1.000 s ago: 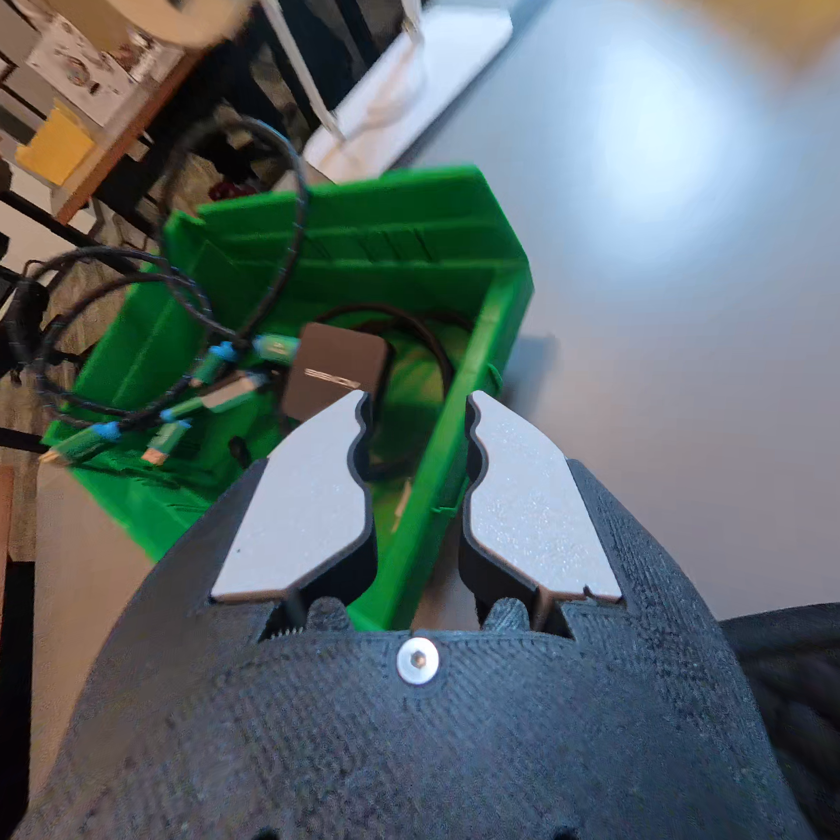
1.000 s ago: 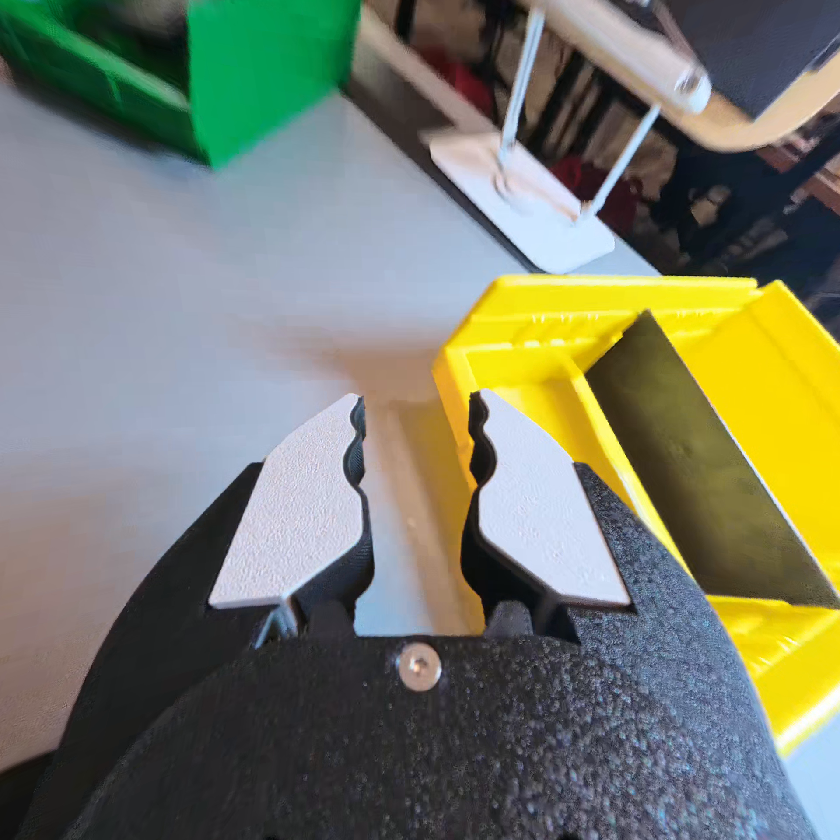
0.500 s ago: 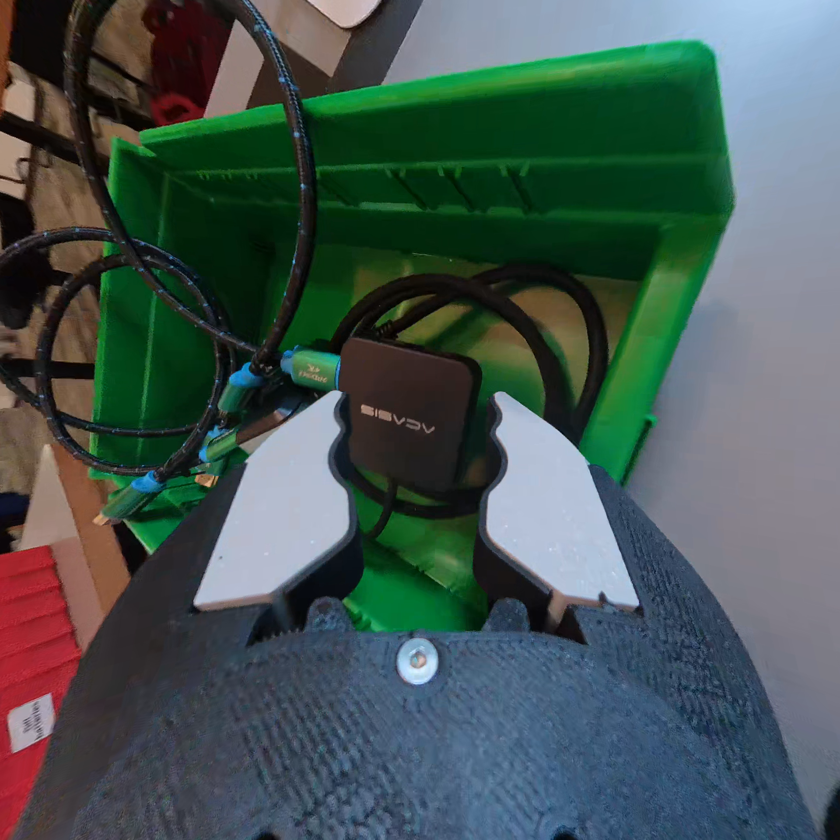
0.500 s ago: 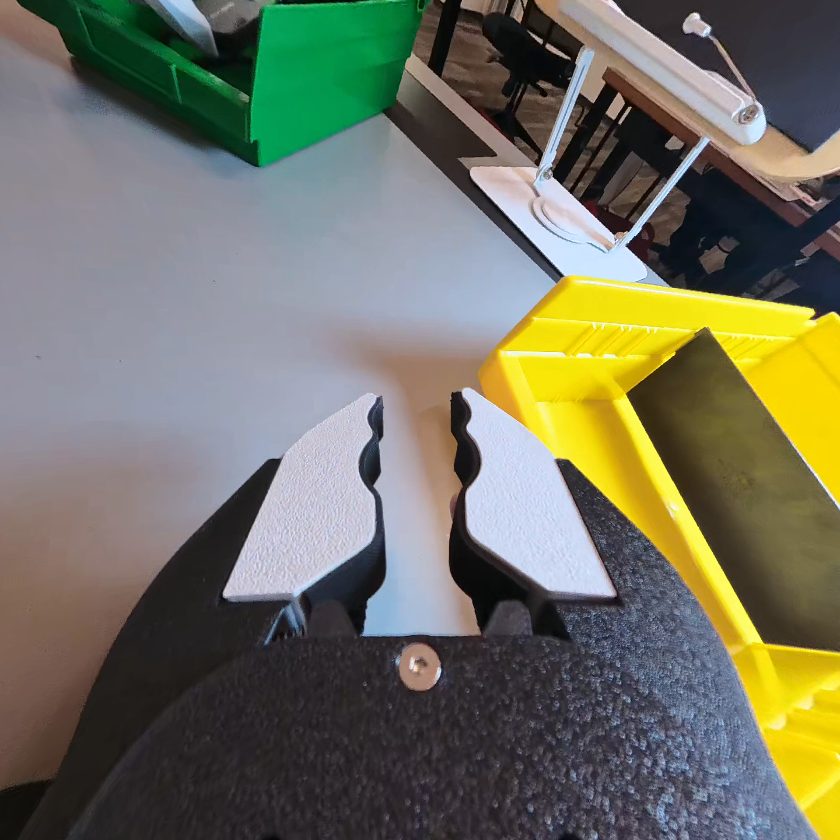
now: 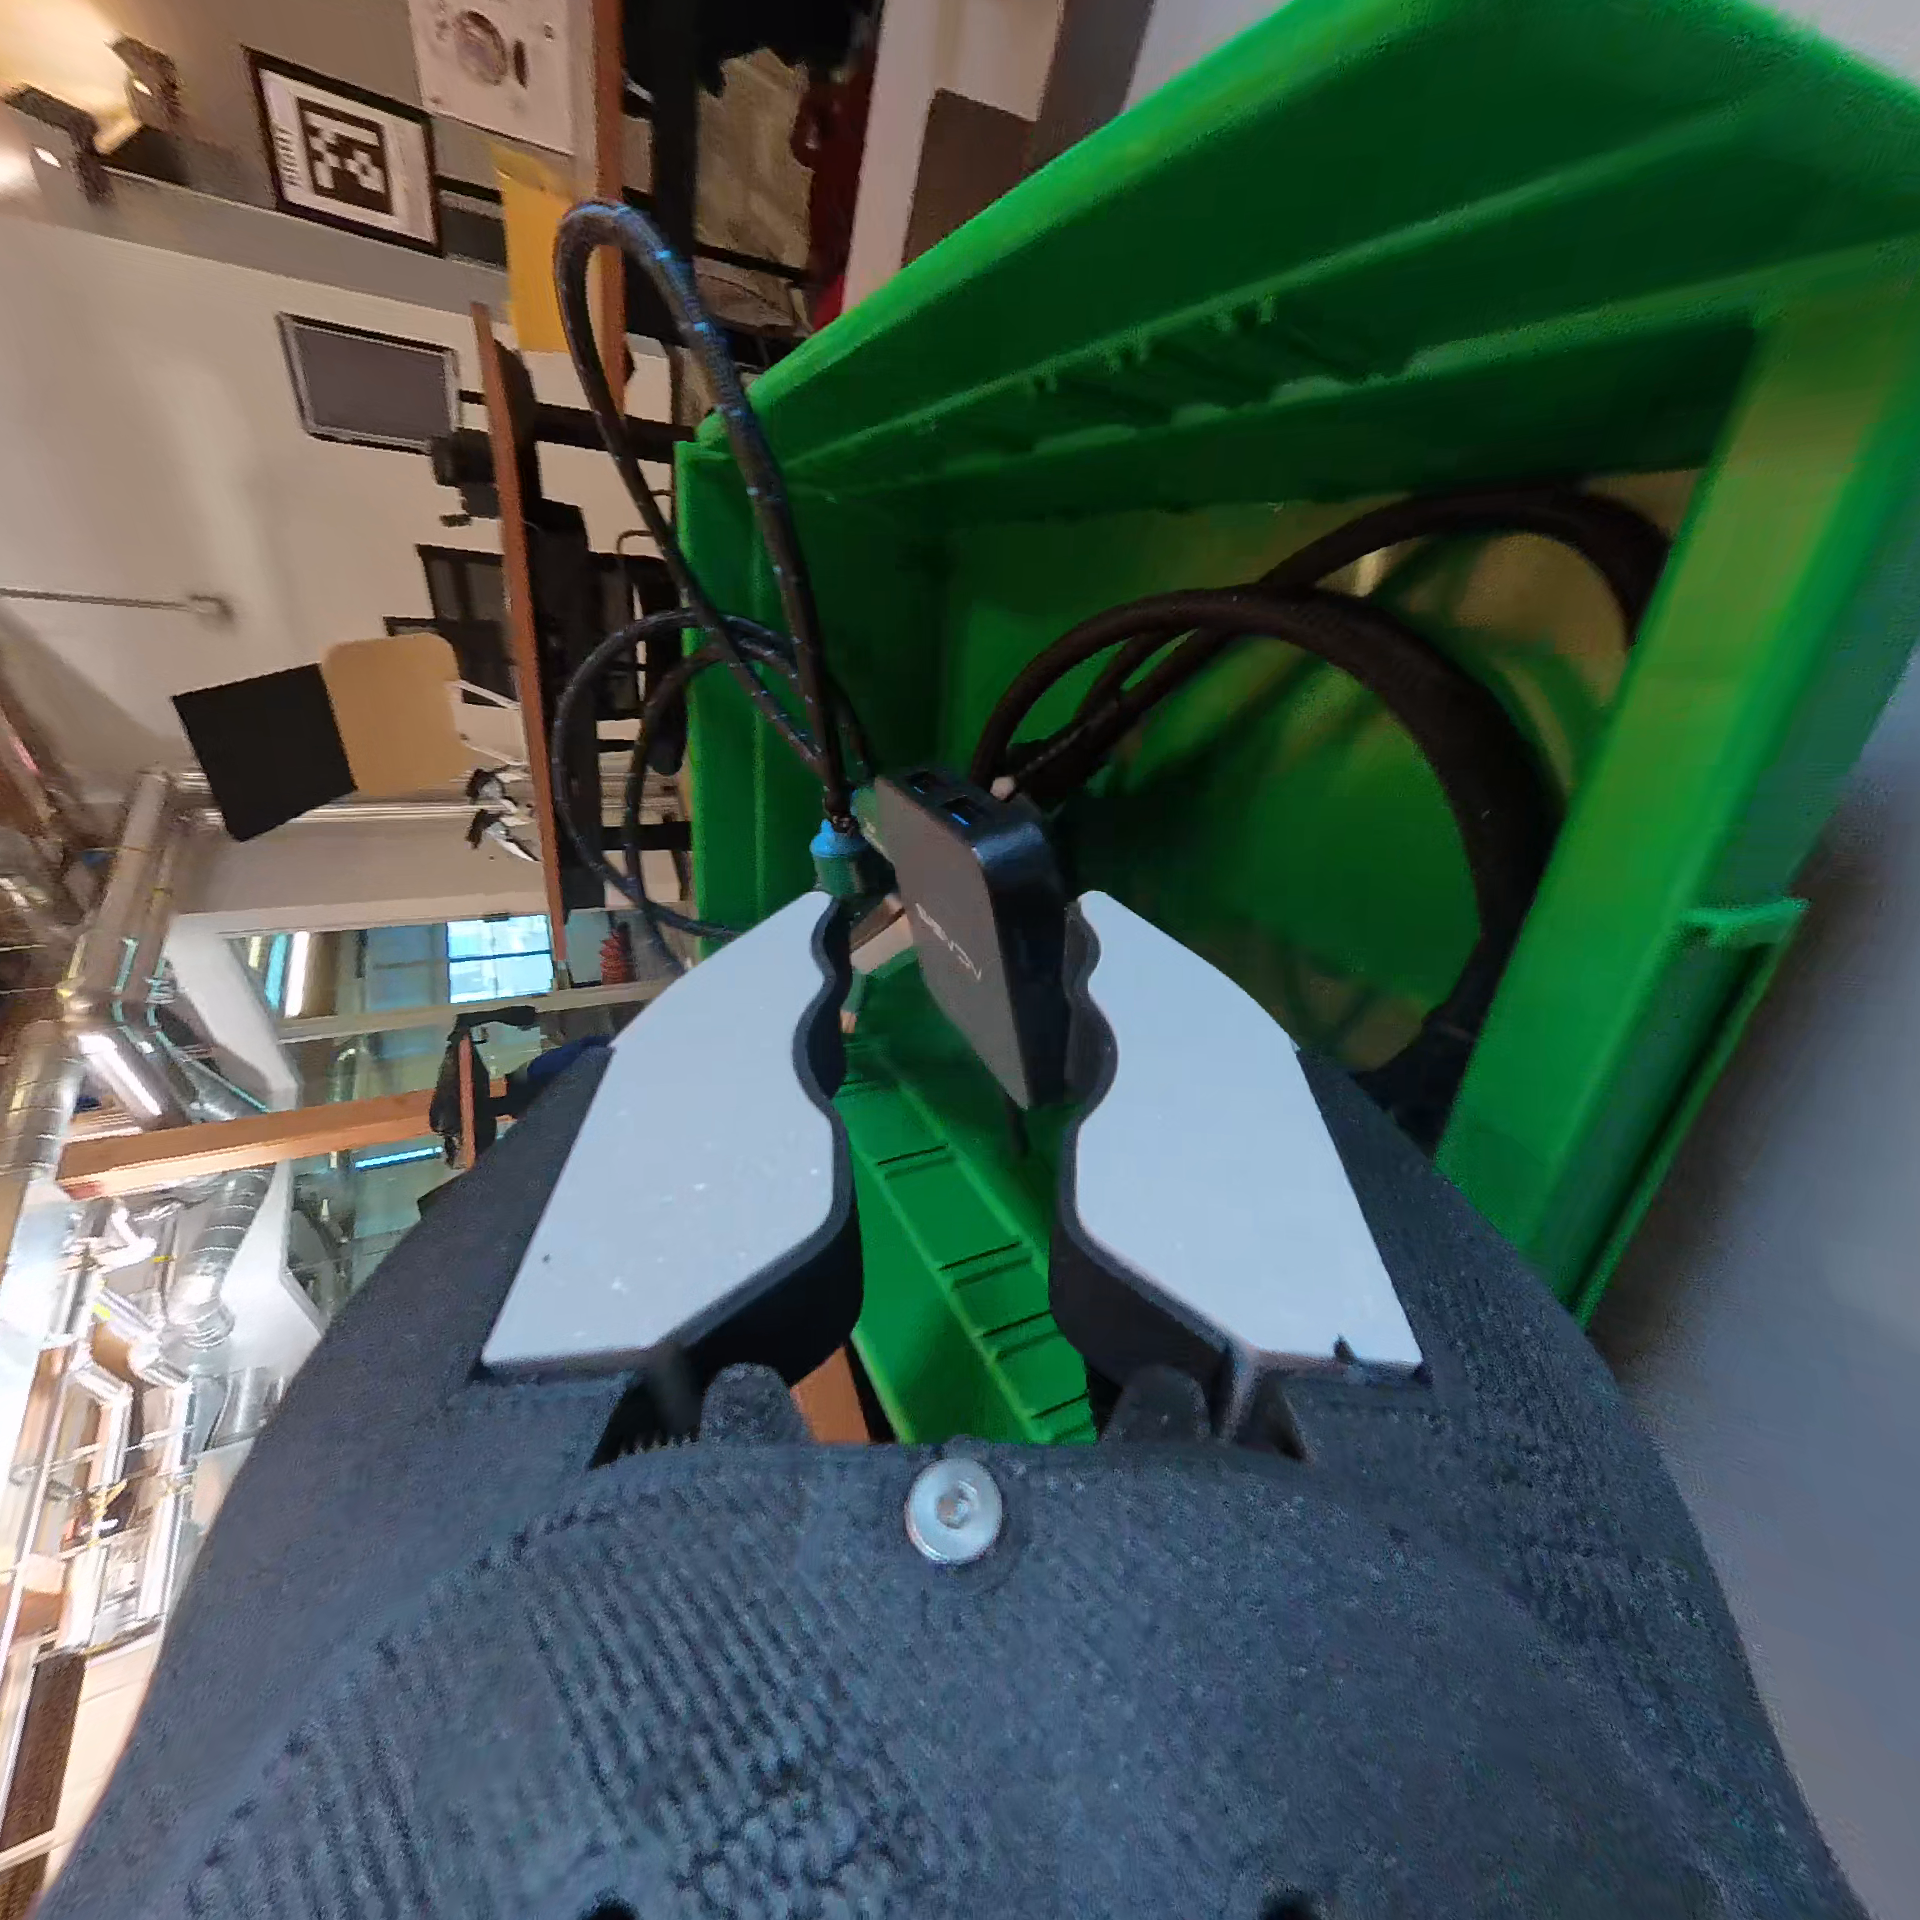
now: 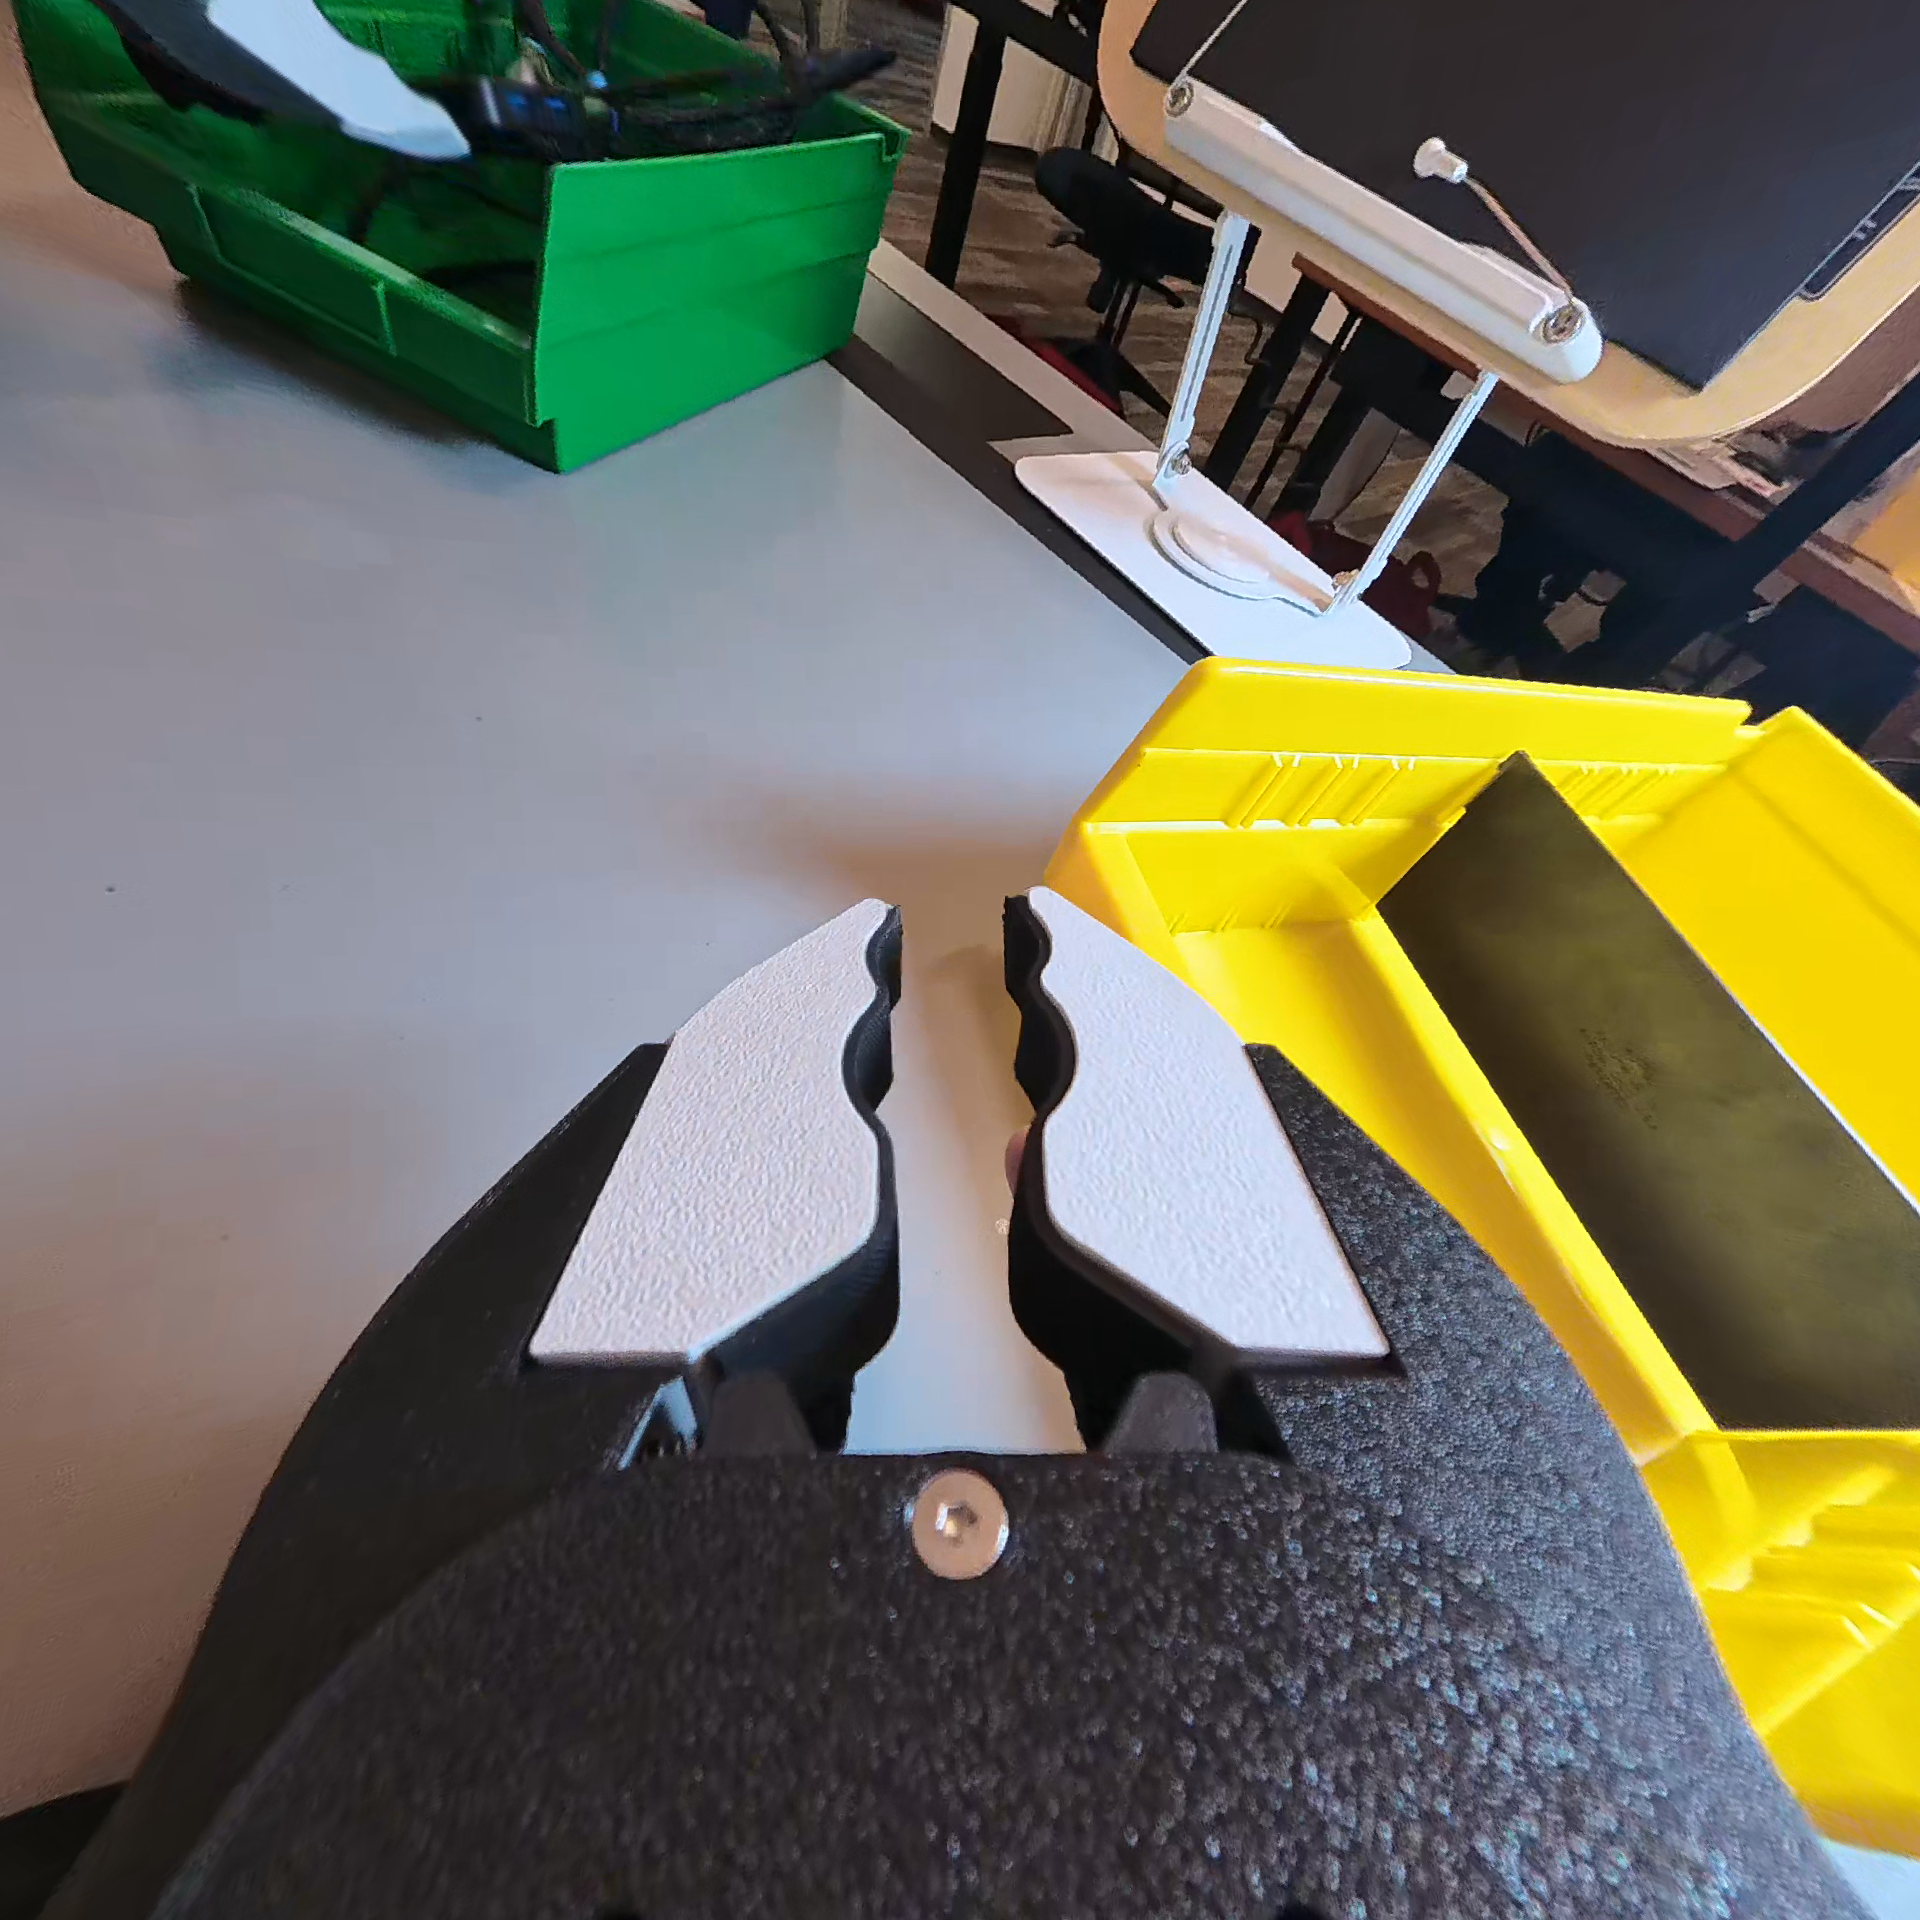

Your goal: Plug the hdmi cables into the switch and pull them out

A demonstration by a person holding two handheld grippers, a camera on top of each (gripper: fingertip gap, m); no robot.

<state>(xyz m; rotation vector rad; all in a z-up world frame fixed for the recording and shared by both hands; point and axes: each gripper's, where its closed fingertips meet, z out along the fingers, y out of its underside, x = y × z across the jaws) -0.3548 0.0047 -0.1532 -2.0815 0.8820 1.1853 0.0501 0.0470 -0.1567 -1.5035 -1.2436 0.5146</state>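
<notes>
My left gripper (image 5: 953, 906) is inside the green bin (image 5: 1351, 260), shut on the black HDMI switch (image 5: 977, 935), which stands tilted on edge between the fingers. A braided HDMI cable (image 5: 727, 499) with a blue-green plug (image 5: 836, 847) meets the switch's far left side. The switch's own thick black cable (image 5: 1455, 665) loops inside the bin. My right gripper (image 6: 951, 914) hovers over the grey table (image 6: 416, 727), empty, its fingers a narrow gap apart. The right wrist view shows the green bin (image 6: 707, 260) far left, with the left gripper's finger (image 6: 343, 73) in it.
A yellow bin (image 6: 1299, 748) with a black divider (image 6: 1662, 1091) sits just right of my right gripper. A white desk lamp (image 6: 1226, 520) stands at the table's far edge. More braided cables (image 6: 727, 94) hang over the green bin's far rim. Tip to tip, the grippers are about 40 cm apart.
My left gripper reached into the green bin, closed on the switch and rolled, tipping it on edge. My right gripper's fingers narrowed and it drew back slightly from the yellow bin.
</notes>
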